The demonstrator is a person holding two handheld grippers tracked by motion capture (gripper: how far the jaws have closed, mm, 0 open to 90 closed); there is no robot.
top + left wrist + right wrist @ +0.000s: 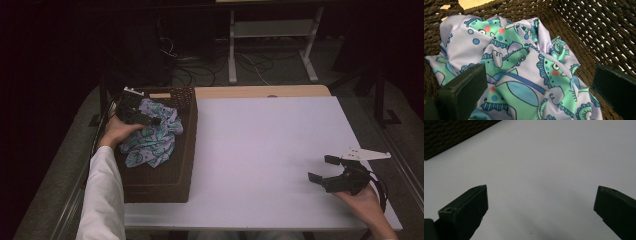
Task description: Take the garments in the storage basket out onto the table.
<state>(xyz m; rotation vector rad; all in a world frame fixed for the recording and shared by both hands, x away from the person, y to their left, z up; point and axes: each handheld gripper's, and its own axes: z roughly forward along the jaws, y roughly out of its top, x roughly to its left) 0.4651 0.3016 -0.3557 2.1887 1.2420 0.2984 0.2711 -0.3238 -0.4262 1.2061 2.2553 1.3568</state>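
Observation:
A lilac cloth (152,137) printed with green and blue cartoon shapes lies crumpled in a dark brown wicker basket (165,180) at the table's left. My left gripper (150,120) hovers over the basket's far end, open, its jaws wide apart just above the cloth (524,75) with nothing between them. My right gripper (322,168) is held low over the white table top (260,145) at the near right. It is open too and points left, with bare table (541,182) between its jaws.
The basket's woven wall (599,32) rises close on the right in the left gripper view. A strip of wooden table edge (260,91) runs along the back. Behind the table stand a white frame (272,35) and loose cables on the floor.

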